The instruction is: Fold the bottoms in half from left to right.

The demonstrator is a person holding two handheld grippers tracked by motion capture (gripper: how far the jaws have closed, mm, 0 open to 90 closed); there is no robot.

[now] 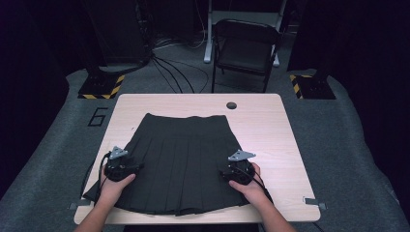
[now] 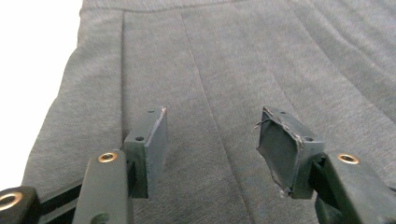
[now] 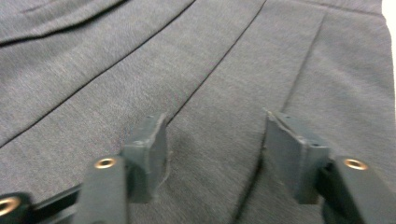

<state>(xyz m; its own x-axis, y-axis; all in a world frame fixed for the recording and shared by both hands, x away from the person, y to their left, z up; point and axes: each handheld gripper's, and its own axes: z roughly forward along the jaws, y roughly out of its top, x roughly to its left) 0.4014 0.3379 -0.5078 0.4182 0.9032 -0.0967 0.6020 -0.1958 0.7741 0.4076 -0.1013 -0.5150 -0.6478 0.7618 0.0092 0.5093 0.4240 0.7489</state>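
Skirt (image 1: 181, 162) flat on the counter (image 1: 270, 130), both tongs down on it.
Dark and pleated, it lies with the waistband toward the far edge and the hem at the near edge, beside the person. Left tongs (image 1: 122, 166) sit on its left side near the edge; in the left gripper view the pads (image 2: 156, 144) stand partly apart with flat cloth between them, nothing pinched. Right tongs (image 1: 238, 169) sit on its right side; in the right gripper view the pads (image 3: 152, 149) also stand partly apart, pressing into the cloth, a small ridge rising beside one pad. A chair (image 1: 246, 48) stands beyond the counter.
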